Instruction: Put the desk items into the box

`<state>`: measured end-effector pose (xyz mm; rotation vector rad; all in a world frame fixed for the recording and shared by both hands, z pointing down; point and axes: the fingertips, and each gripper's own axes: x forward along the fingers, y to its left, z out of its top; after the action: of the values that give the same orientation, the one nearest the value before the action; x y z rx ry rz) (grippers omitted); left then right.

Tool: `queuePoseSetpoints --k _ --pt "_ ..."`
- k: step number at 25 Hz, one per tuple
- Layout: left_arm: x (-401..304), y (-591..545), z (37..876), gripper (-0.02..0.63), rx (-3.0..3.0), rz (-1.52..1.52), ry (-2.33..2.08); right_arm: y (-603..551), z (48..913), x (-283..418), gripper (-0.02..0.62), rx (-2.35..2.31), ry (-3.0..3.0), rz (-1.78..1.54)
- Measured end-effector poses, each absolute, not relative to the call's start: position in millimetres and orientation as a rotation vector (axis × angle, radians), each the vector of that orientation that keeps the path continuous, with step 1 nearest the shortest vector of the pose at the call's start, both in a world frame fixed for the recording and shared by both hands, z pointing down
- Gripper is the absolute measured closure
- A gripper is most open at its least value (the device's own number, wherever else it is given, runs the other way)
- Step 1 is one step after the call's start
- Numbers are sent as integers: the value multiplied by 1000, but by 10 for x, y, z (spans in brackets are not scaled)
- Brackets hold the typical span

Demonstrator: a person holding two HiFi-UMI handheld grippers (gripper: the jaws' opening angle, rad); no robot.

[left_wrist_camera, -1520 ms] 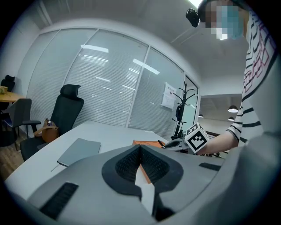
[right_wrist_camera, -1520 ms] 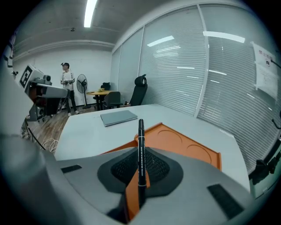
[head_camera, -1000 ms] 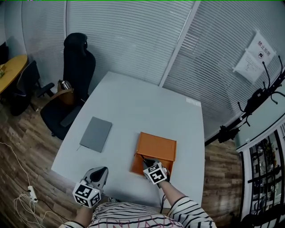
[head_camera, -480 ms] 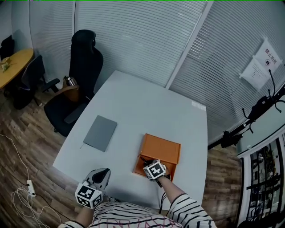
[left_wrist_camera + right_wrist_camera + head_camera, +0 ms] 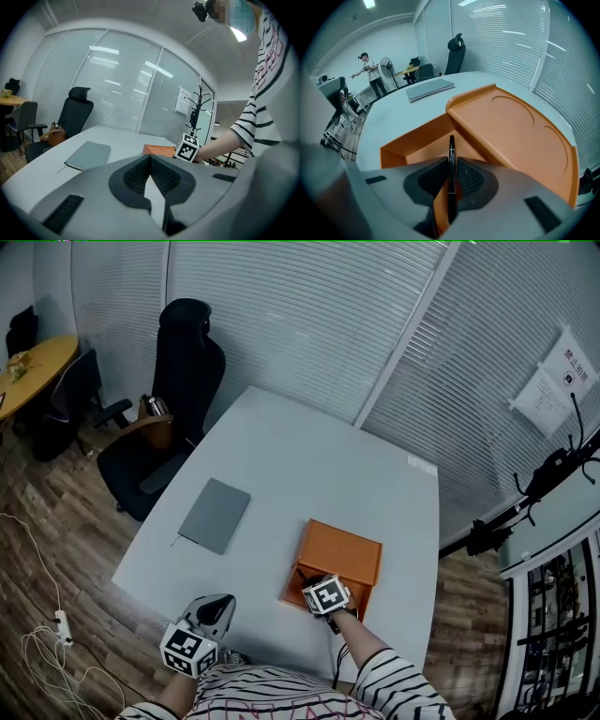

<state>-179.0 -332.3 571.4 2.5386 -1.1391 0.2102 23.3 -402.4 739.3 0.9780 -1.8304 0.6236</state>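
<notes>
Right tool point(image 5: 451, 165) clamped on a thin black pen point(image 5: 451, 159). The pen sits lengthwise between the jaws, its front end sticking out past the tips. That end points into the open compartment of the orange box point(image 5: 506, 126), right in front of the tool. The box's flat lid part lies to the right of the opening. In the head view the box point(image 5: 349, 554) is on the near right part of the table point(image 5: 309, 460), with the right tool point(image 5: 309, 583) at its near edge. A grey notebook point(image 5: 215, 515) lies flat to the left, well apart from the box. Left tool point(image 5: 150, 169) has its jaws together with nothing between them. It hangs at the table's near edge, well apart from the box.
</notes>
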Motion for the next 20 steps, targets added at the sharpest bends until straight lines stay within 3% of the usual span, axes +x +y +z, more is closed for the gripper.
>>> queuePoseSetpoints --k 3,20 --pt "-1784 -3296 5715 583 2537 226 -1151 -4021 7360 268 483 997 -1840 620" --pt "-1645 -2982 5652 583 2529 215 -1206 -3953 6956 450 483 1205 -1970 576"
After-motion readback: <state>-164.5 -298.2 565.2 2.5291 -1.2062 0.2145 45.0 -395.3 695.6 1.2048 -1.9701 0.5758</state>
